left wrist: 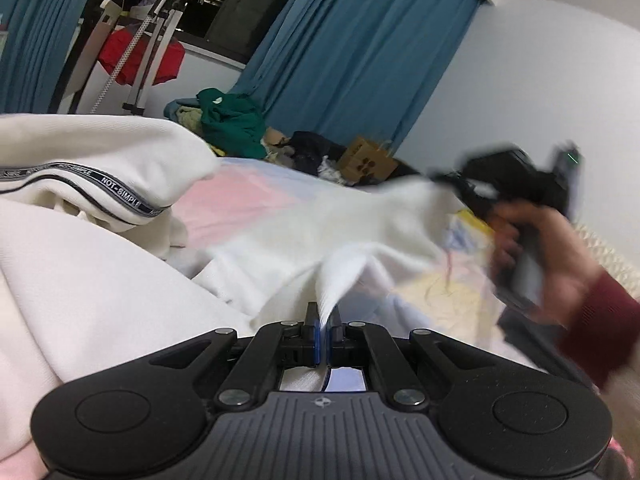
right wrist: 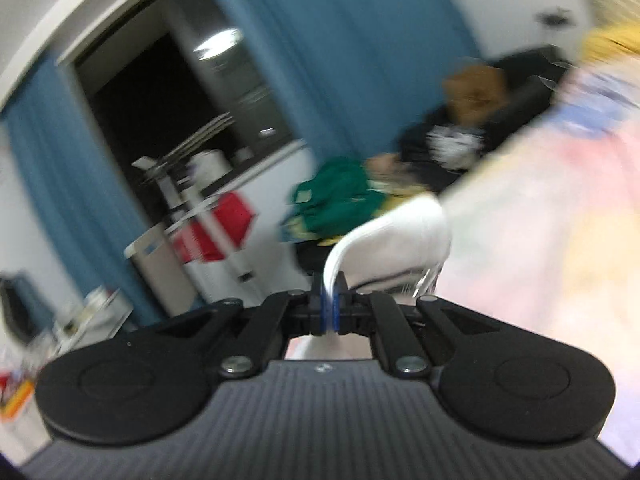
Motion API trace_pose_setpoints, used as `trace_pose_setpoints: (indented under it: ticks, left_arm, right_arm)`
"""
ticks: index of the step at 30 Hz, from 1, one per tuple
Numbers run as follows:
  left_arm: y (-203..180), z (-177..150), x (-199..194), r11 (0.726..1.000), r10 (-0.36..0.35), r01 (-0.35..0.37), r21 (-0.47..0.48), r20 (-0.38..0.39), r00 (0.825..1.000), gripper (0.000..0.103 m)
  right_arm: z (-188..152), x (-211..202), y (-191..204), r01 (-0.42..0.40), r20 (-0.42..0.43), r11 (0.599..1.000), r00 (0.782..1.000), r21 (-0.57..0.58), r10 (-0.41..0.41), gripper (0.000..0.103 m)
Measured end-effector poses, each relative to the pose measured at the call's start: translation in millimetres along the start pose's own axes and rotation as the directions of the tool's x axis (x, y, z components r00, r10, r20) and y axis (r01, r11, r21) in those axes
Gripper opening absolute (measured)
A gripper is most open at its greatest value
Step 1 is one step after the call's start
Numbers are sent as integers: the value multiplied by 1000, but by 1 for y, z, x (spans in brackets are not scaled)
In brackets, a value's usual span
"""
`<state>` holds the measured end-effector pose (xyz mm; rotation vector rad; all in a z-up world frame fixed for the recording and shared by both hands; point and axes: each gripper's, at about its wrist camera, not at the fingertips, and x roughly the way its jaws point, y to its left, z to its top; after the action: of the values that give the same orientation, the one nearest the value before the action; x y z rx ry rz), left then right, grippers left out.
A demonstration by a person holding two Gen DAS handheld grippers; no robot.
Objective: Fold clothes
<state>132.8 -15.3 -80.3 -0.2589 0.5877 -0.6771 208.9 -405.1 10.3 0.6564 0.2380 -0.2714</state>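
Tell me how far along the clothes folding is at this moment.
Early. Done: nothing looks folded; a cream garment lies bunched on the bed. In hand: the left gripper and right gripper are each shut on the white garment, stretched between them. Left: fold it, then the cream one.

right tool (right wrist: 330,304) clamped on white cloth (right wrist: 400,224) | green garment (right wrist: 336,196) behind | blurred

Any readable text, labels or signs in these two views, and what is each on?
"NOT-SIMPLE": repeated along the dark trim band of the cream garment, left wrist view; only the nearest repeat is legible.
Cardboard box: dark marks, too small to read.
Right wrist view: motion-blurred, nothing readable.
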Motion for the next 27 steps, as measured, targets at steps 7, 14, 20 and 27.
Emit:
trace_pose_setpoints:
  ticks: [7, 14, 20, 27]
  left_arm:
    - [-20, -14, 14, 995, 86, -83, 53, -62, 994, 3]
    - [-10, -14, 19, 992, 122, -120, 25, -92, 988, 3]
    - [-2, -17, 24, 987, 155, -158, -29, -90, 984, 3]
    - [-5, -17, 29, 982, 181, -184, -33, -86, 980, 4]
  right_arm:
    - [-31, -47, -106, 101, -158, 940, 986, 325, -52, 8]
    - [-67, -42, -160, 45, -229, 788, 966, 614, 123, 15]
    - [-92, -11, -179, 57, -217, 619, 958, 784, 186, 55]
    - [-107, 23, -195, 103, -260, 626, 951, 773, 166, 46]
